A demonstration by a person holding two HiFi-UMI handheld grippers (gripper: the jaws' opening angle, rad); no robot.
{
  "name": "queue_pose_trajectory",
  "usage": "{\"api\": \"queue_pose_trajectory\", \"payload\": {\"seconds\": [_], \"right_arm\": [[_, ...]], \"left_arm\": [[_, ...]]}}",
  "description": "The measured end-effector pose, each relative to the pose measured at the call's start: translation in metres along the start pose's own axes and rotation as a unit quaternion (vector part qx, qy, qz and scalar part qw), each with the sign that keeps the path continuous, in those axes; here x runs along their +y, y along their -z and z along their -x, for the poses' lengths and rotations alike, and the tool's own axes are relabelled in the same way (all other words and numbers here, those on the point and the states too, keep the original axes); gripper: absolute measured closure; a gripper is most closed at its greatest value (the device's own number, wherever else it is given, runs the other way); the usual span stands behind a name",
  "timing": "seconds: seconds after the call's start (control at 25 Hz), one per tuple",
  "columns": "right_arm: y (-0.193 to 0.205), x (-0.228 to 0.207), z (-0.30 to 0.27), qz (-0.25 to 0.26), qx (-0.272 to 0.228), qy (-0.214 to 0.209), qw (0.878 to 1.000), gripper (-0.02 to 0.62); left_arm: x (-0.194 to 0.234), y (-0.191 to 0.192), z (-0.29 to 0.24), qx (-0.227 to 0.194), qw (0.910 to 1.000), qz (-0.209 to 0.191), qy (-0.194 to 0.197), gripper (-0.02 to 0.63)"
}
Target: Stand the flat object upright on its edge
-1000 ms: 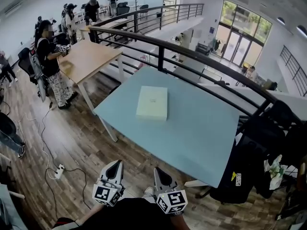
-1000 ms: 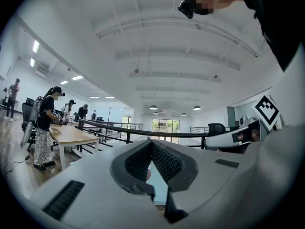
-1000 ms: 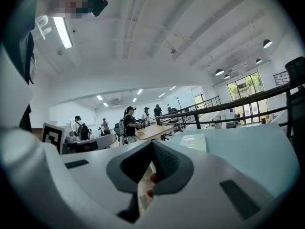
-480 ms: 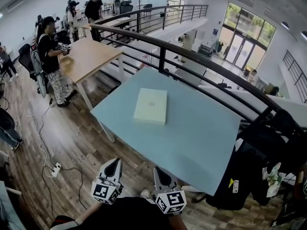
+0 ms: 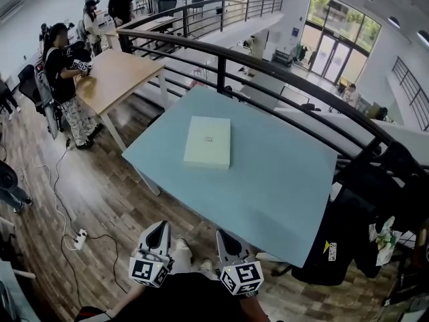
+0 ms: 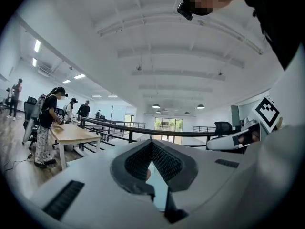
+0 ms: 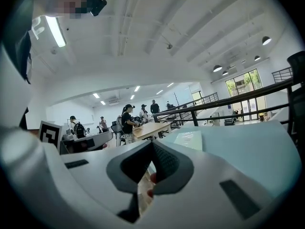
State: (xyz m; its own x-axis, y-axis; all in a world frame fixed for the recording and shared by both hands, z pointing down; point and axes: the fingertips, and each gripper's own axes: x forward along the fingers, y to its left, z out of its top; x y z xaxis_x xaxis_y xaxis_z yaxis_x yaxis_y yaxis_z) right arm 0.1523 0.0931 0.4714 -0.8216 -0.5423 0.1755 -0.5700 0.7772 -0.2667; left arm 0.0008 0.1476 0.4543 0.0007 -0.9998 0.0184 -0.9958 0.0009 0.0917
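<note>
box [image 5: 208, 141]: lies flat on its broad face, on the far-left part of the table [image 5: 288, 200], well apart from both grippers (pale, thin, a small mark on top).
left gripper [image 5: 159, 228]: jaws pressed together with nothing between them; held low at the bottom of the head view, short of the table's near edge.
right gripper [image 5: 226, 237]: jaws likewise closed and empty; just beside the left one, also short of the table.
change: table spreads slightly wider in the head view than a second ago, with the people at the wooden desk [image 5: 117, 76] slipping toward the upper left; box unmoved on the table; both grippers still low in the picture and still closed.
meaning: reads as a slow approach, with no contact yet and the task proper not begun.
next: probably a reach across the table, then an edge of the box lifted or pinched to tip it upright.
risk: thin box on a smooth top, likely to slide rather than pivot unless the second gripper acts as a stop.
</note>
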Motion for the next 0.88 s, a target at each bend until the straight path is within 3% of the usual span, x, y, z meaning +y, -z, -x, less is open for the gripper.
{"api": "queue_pose_trajectory", "payload": {"seconds": [0.28, 0.88], "right_arm": [[-0.008, 0.004, -0.021, 0.013, 0.0, -0.002, 1.0, 0.588], [-0.011, -0.045, -0.075, 0.008, 0.02, 0.019, 1.0, 0.588]], "left_arm": [[0.023, 0.011, -0.014, 0.012, 0.9998, 0.012, -0.007, 0.603], [0.048, 0.029, -0.088, 0.034, 0.9994, 0.011, 0.003, 0.603]]}}
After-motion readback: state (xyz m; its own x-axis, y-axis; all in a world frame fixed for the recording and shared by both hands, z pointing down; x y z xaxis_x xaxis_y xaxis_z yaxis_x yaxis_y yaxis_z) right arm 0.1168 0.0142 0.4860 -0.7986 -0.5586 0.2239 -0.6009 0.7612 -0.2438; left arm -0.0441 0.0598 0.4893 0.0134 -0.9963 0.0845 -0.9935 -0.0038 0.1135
